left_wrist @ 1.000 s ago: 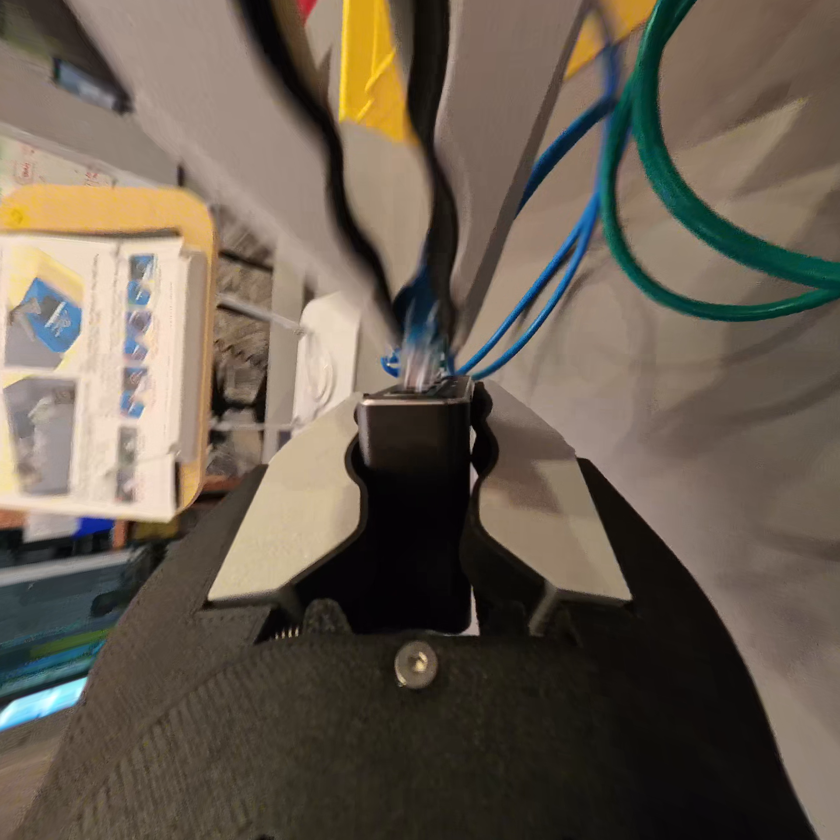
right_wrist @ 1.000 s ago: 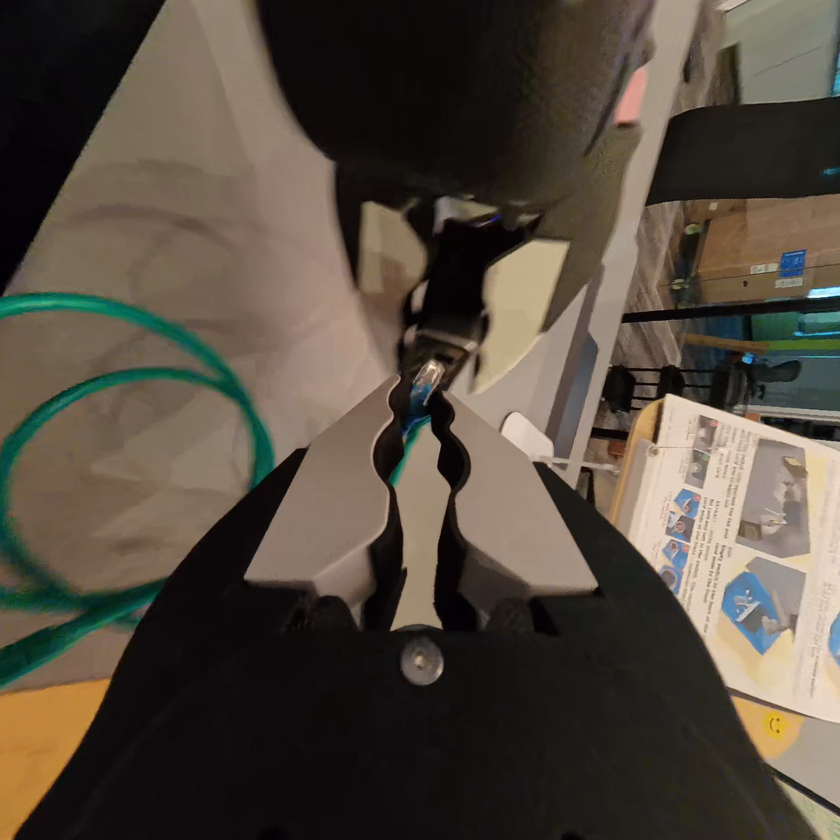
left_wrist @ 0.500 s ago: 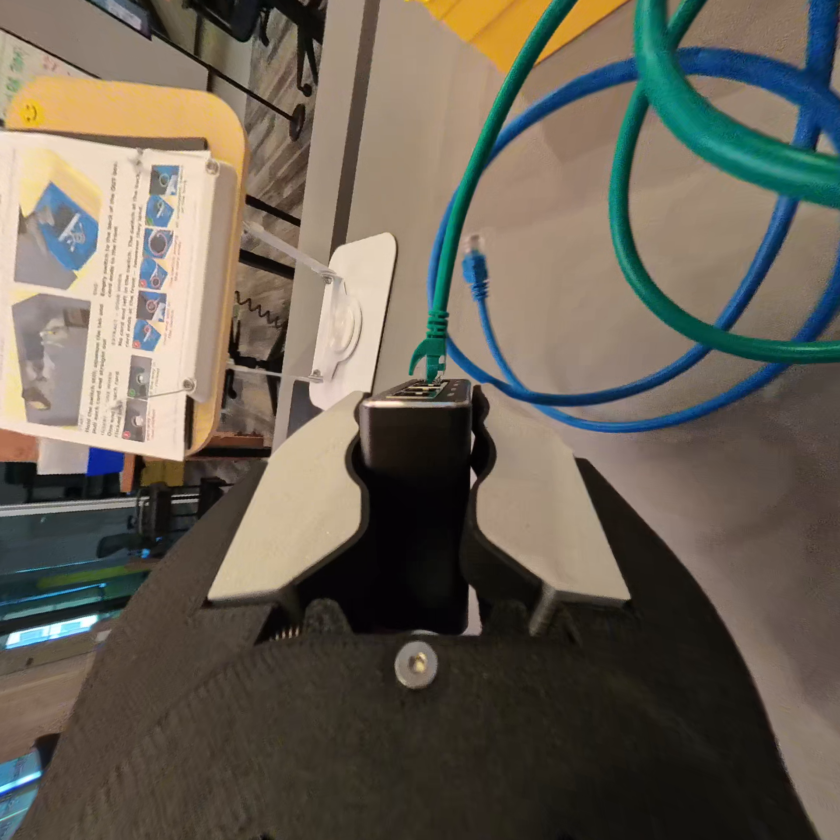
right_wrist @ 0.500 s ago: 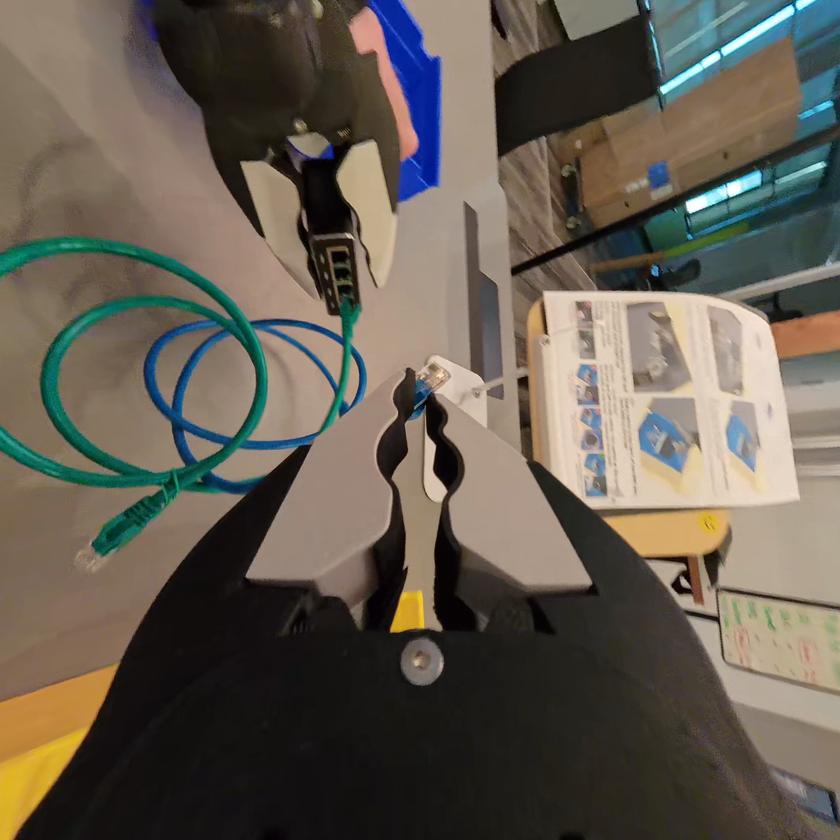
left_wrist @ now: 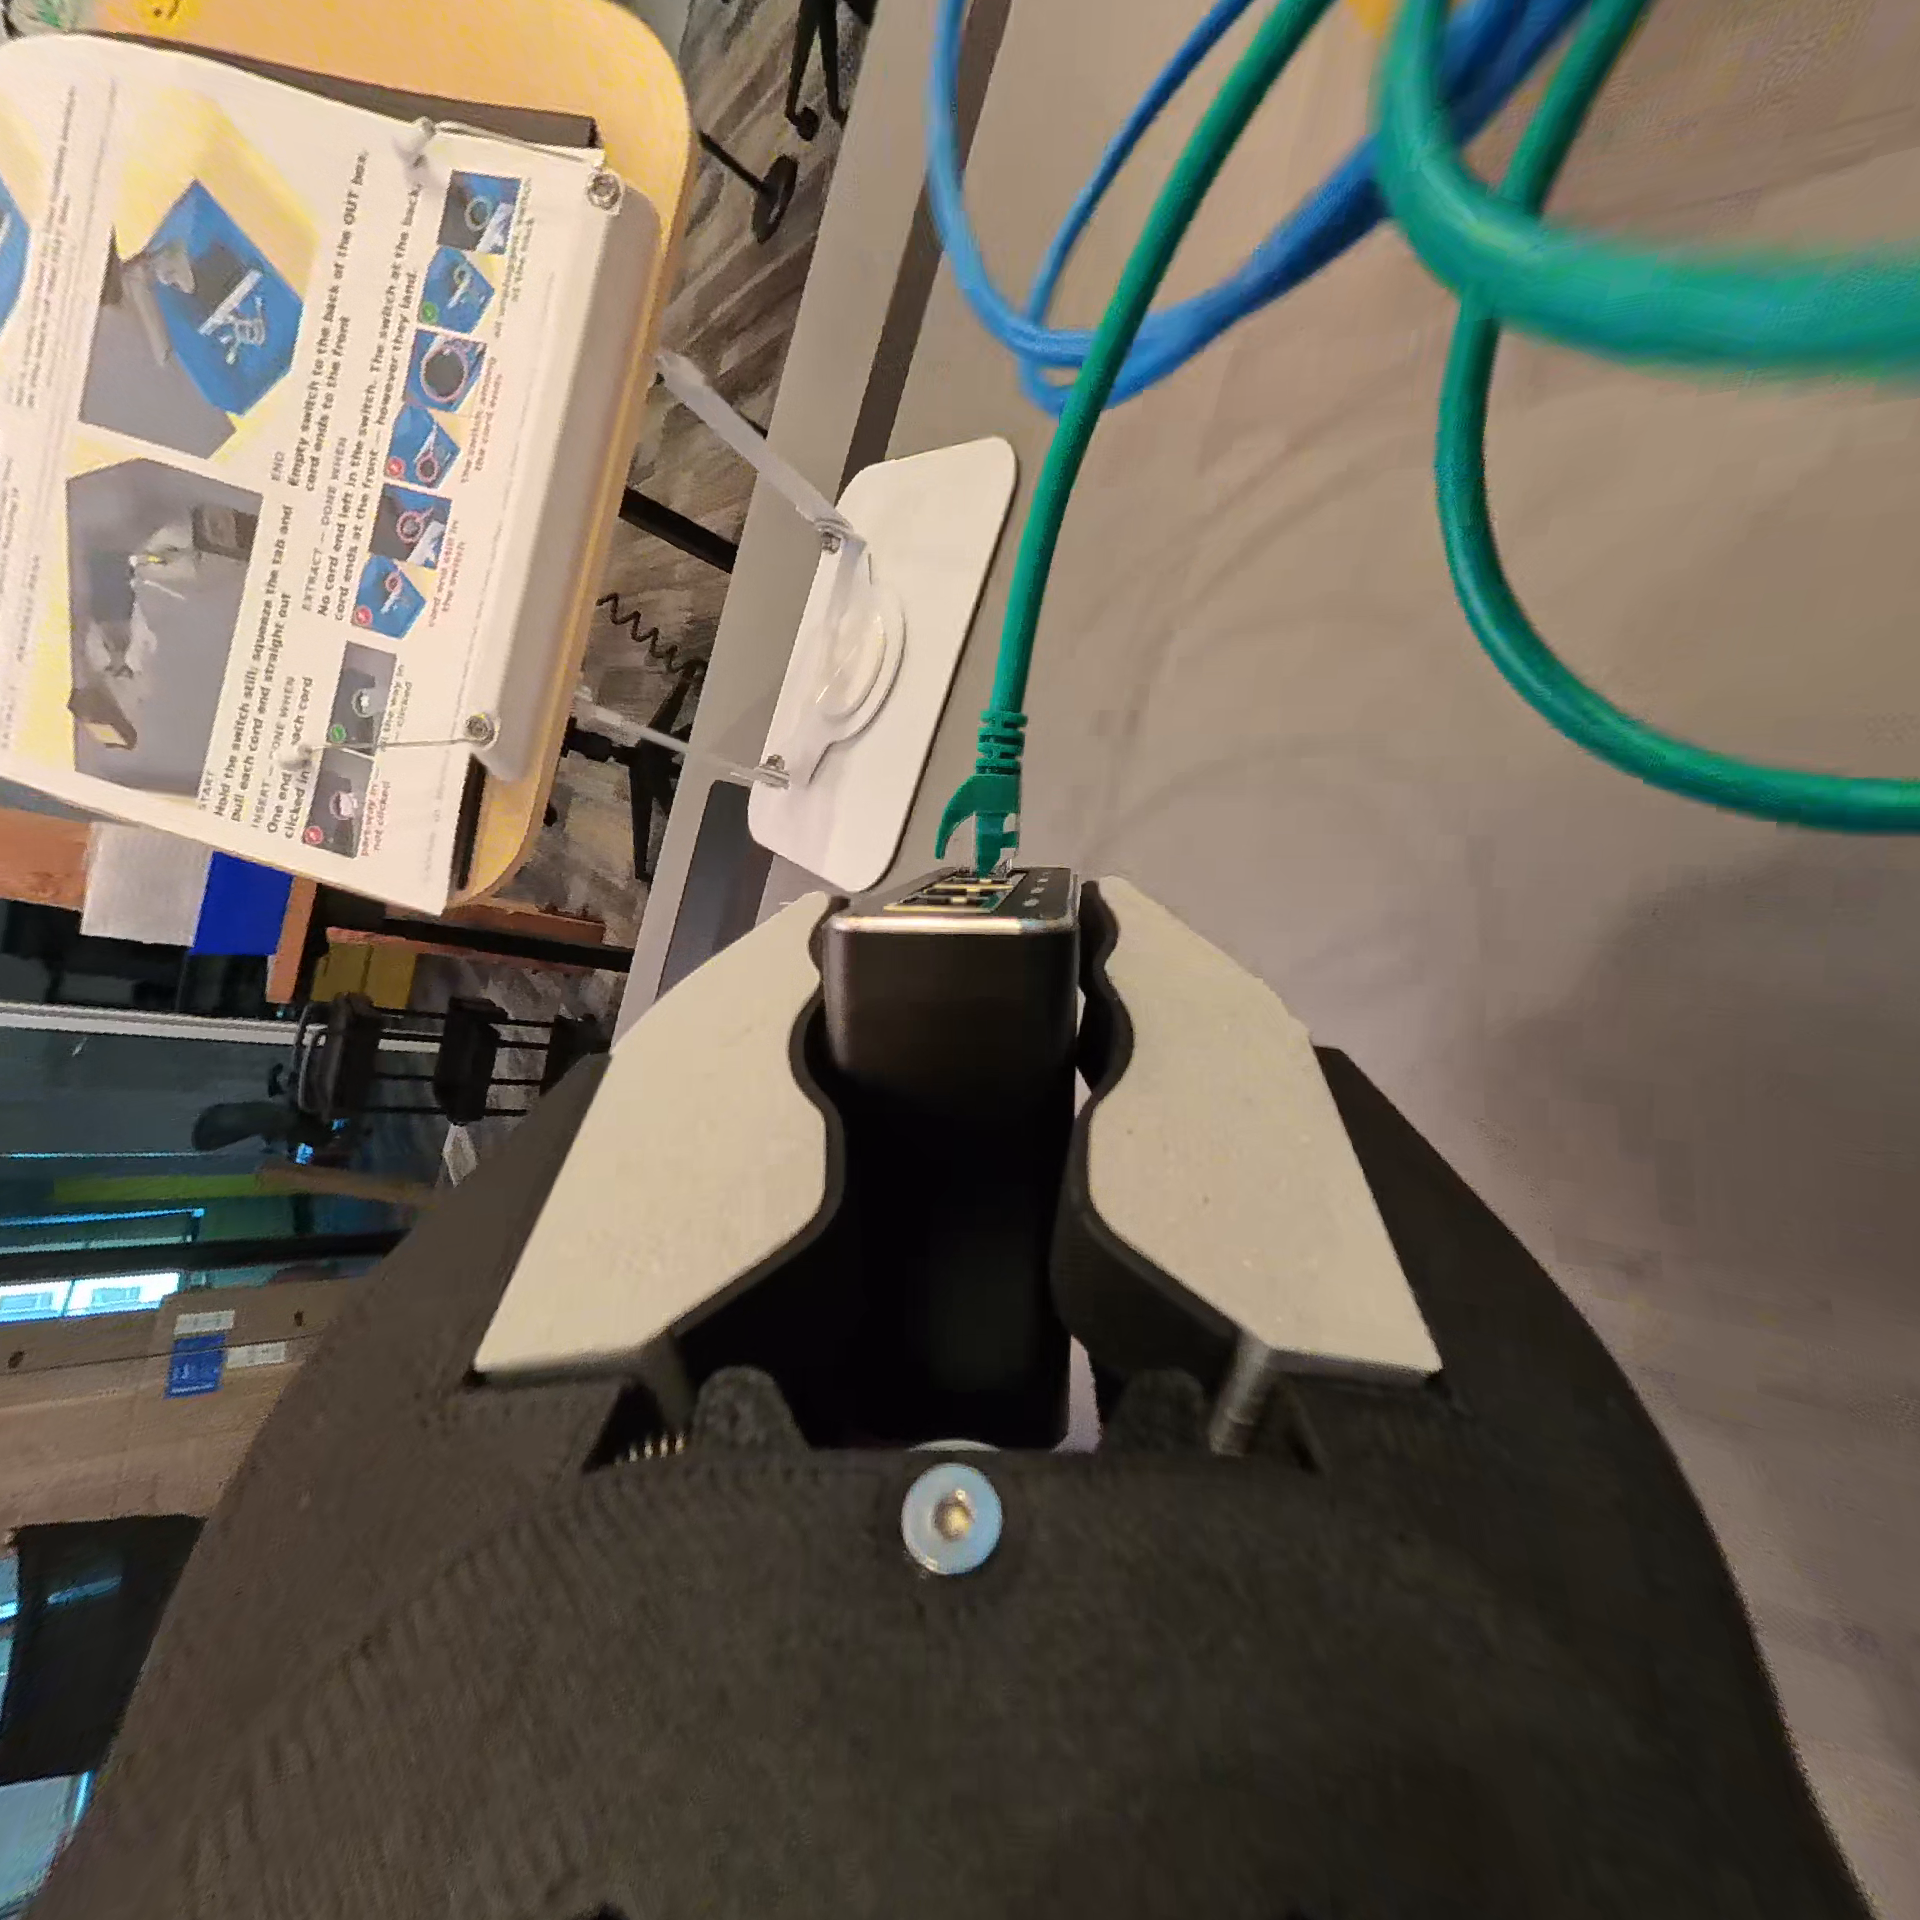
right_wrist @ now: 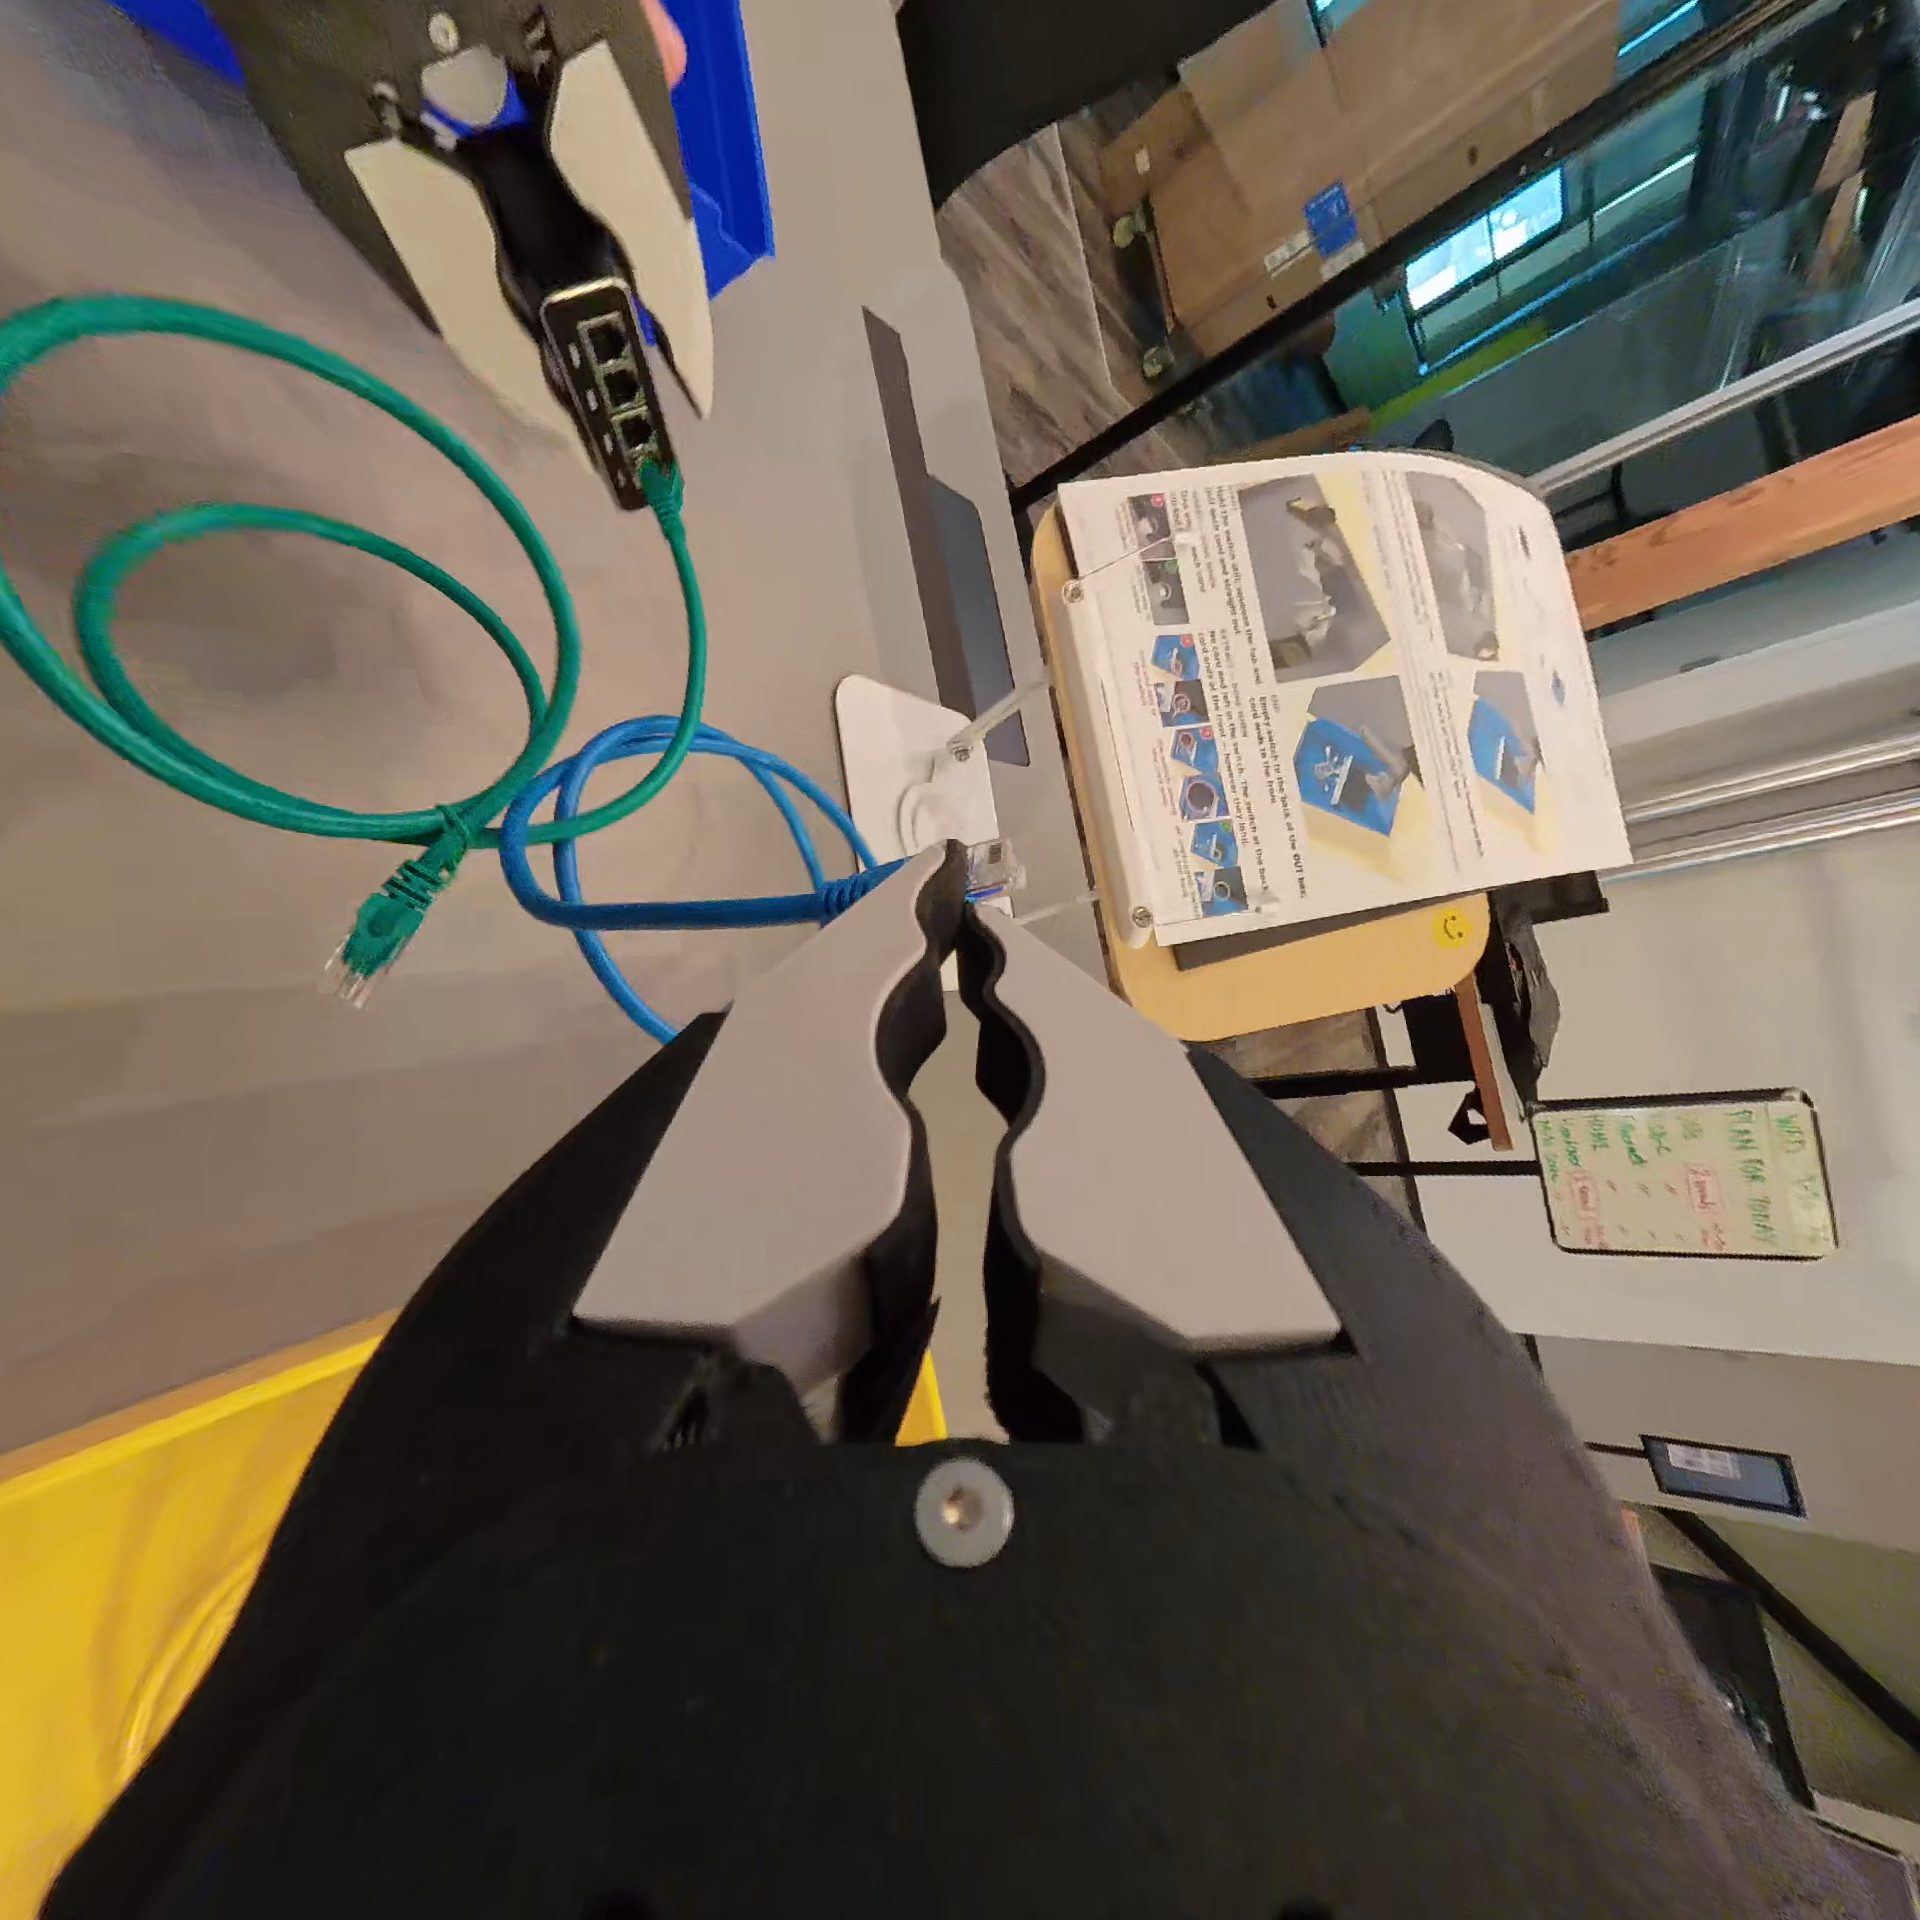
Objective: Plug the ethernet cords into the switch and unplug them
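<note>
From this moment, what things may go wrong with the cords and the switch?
1. The right gripper pinches the blue cord just behind its clear plug, at the very fingertips; the plug may slip or twist.
2. The green cord is plugged into the switch held by the left gripper. Moving the switch may drag that cord.
3. The green and blue loops overlap on the table, so pulling one may drag the other.

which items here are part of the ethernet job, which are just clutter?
Job:
- switch, held by left gripper
- green cord, one end plugged into the switch
- blue cord, plug pinched in right gripper

Clutter:
- instruction sheet on stand
- blue bin
- yellow sheet
- whiteboard
</note>
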### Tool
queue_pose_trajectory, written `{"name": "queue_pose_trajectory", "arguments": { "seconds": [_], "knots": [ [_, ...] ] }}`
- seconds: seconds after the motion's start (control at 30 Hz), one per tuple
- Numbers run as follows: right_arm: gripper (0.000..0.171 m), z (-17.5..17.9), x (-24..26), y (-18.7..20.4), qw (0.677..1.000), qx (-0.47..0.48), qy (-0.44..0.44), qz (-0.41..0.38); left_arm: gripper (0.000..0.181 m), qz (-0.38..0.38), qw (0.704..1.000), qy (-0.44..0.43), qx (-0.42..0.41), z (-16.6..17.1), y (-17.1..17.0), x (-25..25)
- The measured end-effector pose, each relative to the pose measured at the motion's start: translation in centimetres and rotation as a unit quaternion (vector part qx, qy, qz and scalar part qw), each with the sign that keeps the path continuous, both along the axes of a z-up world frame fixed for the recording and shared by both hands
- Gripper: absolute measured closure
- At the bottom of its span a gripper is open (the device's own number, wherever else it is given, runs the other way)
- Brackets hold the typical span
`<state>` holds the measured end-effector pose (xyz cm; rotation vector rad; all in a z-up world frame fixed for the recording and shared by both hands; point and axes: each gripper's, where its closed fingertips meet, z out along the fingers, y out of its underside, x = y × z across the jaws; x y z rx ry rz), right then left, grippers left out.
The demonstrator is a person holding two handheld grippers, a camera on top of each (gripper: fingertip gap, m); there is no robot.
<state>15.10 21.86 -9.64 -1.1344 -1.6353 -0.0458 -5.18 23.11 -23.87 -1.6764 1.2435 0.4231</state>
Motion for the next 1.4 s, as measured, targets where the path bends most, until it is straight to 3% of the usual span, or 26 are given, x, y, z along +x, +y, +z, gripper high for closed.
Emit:
{"name": "queue_pose_trajectory", "arguments": {
  "seconds": [0.23, 0.6, 0.7, 0.83, 1.1, 1.2, 1.4],
  "knots": [
    [0.171, -5.7, -2.1, -1.5, 0.997, -0.020, -0.064, 0.024, 0.140, -0.004, 0.999, -0.041, -0.003, 0.9, -0.2, 0.4],
    [0.171, -13.5, -6.2, -4.6, 0.986, -0.065, -0.132, 0.075, 0.141, -0.001, 0.989, -0.147, 0.018, 5.8, -0.5, 0.9],
    [0.171, -14.0, -6.0, -3.9, 0.986, -0.088, -0.135, 0.049, 0.142, 0.000, 0.992, -0.122, 0.031, 6.2, -0.7, 0.9],
    [0.169, -11.9, -5.5, -3.4, 0.994, -0.081, -0.076, 0.022, 0.142, 0.004, 0.991, -0.132, 0.031, 6.3, -0.6, 0.6],
    [0.142, -8.8, -4.3, -2.3, 0.995, -0.096, 0.024, -0.025, 0.142, 0.000, 0.990, -0.139, 0.035, 6.3, -0.5, 0.5],
    [0.143, -8.9, -3.8, -1.1, 0.990, -0.118, 0.038, -0.062, 0.142, 0.001, 0.990, -0.132, 0.044, 6.5, -0.6, 0.4],
    [0.114, -12.2, -3.4, -0.7, 0.968, -0.244, 0.024, -0.061, 0.142, -0.007, 0.990, -0.133, 0.056, 7.1, -0.8, 0.5]
  ]
}}
